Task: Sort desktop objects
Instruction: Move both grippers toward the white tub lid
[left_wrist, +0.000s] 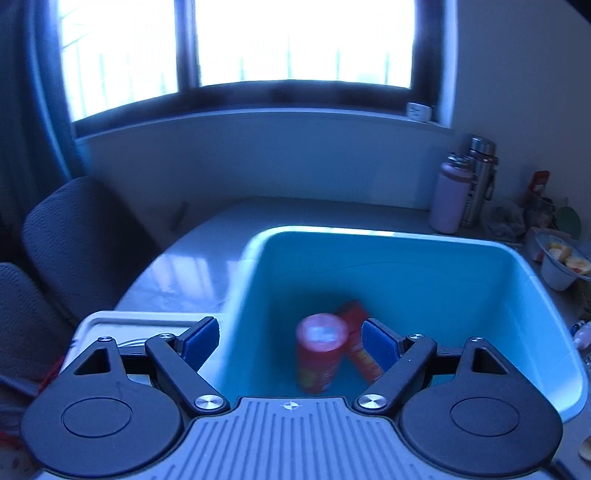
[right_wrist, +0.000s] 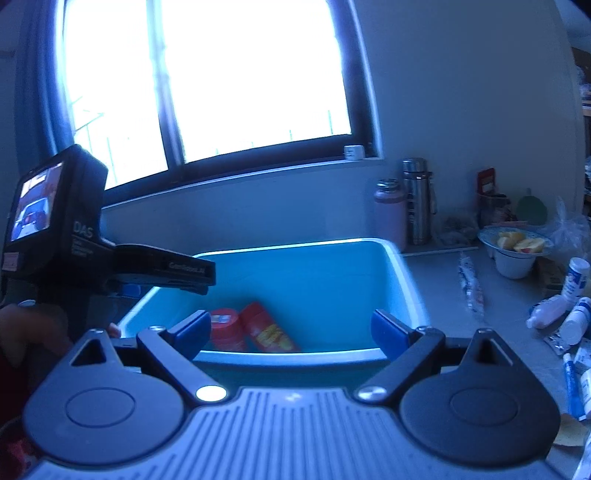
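Though blurred, two red cans (left_wrist: 320, 354) lie inside the blue bin (left_wrist: 424, 266).

A pink bottle (right_wrist: 389, 214) and a steel flask (right_wrist: 417, 201) stand side by side against the far wall, right of the window (right_wrist: 251, 77). A bowl of cut fruit (right_wrist: 517, 242) sits farther right; grey chairs (left_wrist: 85, 240) wait at left.
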